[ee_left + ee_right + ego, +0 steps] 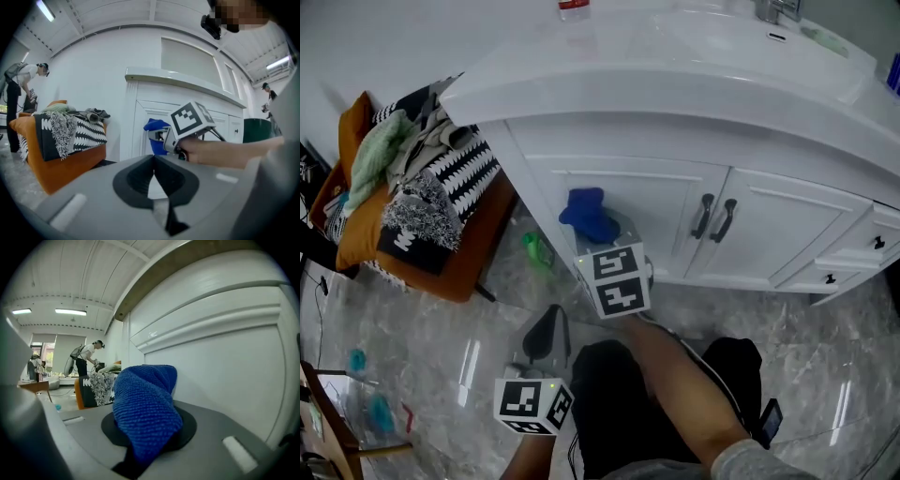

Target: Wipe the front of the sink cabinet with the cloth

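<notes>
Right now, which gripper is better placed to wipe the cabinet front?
Right. The right gripper is shut on the blue cloth, raised close to the cabinet door; the left gripper is shut, empty, and lower, away from it.

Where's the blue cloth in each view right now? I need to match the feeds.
Head view: cloth at centre, in front of the left cabinet door.
Left gripper view: cloth at centre, before the same door.
Right gripper view: cloth at centre foreground, clamped in the right gripper, with the door at right.
Shared landmark: the white cabinet door.
</notes>
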The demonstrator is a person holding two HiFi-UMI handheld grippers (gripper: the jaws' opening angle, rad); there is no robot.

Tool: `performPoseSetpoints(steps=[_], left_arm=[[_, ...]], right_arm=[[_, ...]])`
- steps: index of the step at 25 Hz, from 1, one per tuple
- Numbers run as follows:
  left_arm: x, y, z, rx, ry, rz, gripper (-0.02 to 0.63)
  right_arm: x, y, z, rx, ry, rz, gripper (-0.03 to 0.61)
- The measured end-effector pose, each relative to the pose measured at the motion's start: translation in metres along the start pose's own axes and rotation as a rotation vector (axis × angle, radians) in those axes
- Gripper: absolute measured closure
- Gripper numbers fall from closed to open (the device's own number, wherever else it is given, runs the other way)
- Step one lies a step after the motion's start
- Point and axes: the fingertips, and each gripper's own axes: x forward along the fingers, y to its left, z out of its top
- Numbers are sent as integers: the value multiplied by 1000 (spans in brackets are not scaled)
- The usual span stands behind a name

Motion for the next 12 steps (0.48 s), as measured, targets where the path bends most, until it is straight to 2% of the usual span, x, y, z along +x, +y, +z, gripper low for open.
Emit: performPoseSetpoints(steps=[4, 9, 12], left_arm=[[5, -12, 0, -1, 1, -19, 604], [19, -33, -1, 5, 2, -61, 604], [28, -51, -2, 11, 2, -95, 604]], right_arm=[[-22, -27, -5, 35, 12, -85, 518], [-65, -80, -10, 144, 9, -247, 518], [-89, -109, -17, 161, 9, -327, 518]])
